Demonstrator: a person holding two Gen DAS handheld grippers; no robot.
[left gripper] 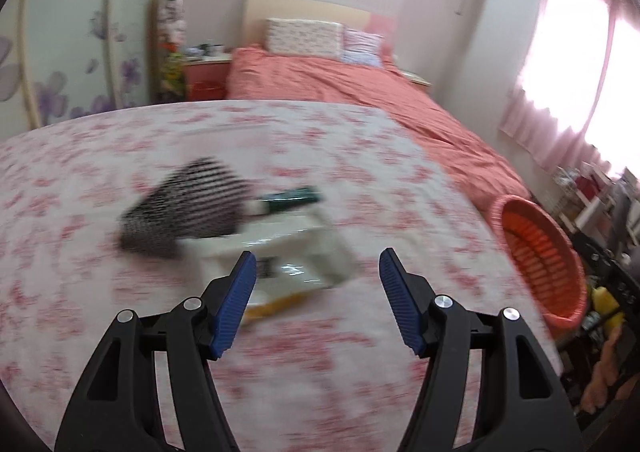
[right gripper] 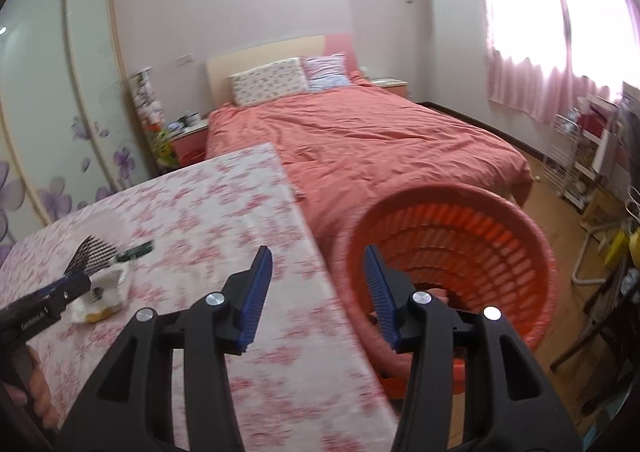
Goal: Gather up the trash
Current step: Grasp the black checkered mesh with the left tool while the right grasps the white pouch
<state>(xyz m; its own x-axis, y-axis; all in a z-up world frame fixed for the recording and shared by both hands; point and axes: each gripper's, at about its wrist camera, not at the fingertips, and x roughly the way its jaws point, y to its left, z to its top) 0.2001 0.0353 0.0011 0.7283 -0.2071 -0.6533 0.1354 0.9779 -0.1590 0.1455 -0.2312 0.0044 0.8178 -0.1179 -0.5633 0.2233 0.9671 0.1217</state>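
The left gripper [left gripper: 316,272] is standing open and empty over the table [left gripper: 80,292], pointing at a blurred heap of trash [left gripper: 280,248]: a clear wrapper [left gripper: 328,252], a striped piece [left gripper: 188,208] and a green bit [left gripper: 292,198]. It is probably going to be light, soft and crinkly, so pinching a raised fold looks best. The right gripper [right gripper: 318,294] is hanging open and empty by the bin [right gripper: 460,248], beside the table's edge.
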